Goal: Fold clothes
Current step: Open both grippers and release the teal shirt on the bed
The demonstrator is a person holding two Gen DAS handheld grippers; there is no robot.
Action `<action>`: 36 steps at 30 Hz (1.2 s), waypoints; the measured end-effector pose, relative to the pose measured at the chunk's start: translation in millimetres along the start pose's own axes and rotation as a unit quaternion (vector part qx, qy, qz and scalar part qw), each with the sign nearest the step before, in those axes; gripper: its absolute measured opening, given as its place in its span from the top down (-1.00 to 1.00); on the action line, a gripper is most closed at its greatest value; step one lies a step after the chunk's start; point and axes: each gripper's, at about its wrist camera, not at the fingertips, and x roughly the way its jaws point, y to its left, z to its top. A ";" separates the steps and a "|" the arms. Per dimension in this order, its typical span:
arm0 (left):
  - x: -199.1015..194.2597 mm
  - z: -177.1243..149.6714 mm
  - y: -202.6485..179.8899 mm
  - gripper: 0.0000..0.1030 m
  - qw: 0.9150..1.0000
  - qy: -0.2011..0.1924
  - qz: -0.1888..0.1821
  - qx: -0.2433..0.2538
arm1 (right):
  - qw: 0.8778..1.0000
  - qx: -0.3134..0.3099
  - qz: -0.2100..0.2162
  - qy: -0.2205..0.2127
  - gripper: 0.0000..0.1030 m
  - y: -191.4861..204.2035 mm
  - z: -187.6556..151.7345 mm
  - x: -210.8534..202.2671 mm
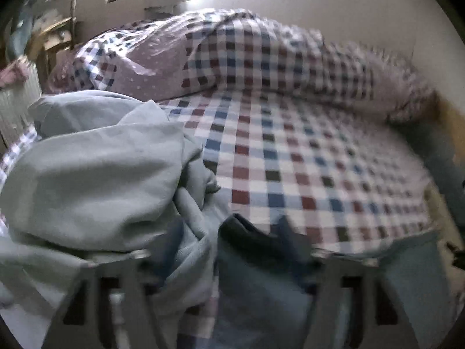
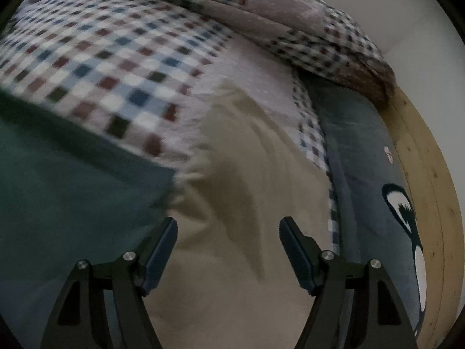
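Right wrist view, right gripper [image 2: 228, 232] jaws apart over soft creased beige garment [image 2: 232, 218], dark green cloth [image 2: 72, 180] beside it, left gripper [image 1: 229, 264] blurred, spread over rumpled pale grey-blue clothes [image 1: 96, 180], all on checked bedsheet [image 1: 290, 160].

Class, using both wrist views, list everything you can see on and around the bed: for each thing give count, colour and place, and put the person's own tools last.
Checked bed sheet: one, white with red, blue and dark squares, covering the bed.
Checked duvet: one, same check with a mauve dotted side, heaped along the far edge.
Pale grey-green garment: one, crumpled, near left in the left view.
Dark teal garment: one, near left in the right view.
Beige garment: one, rumpled, ahead of the right gripper.
Wooden bed frame: one, light wood, right edge.
Left gripper: one, blurred, open.
Right gripper: one, black, open, holding nothing.
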 end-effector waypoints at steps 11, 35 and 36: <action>-72.2 -38.6 60.8 -0.48 0.998 -0.036 -0.015 -0.051 | 0.977 -0.096 0.127 -0.139 -0.48 123.0 27.9 -120.8; -170.9 -301.6 131.3 -0.54 0.938 -0.002 -0.223 -0.266 | 0.933 0.058 0.098 -0.341 -0.79 246.4 -157.1 -317.4; -169.1 -306.4 129.2 -0.54 0.933 0.004 -0.231 -0.278 | 0.933 0.062 0.084 -0.345 -0.79 256.5 -158.2 -315.0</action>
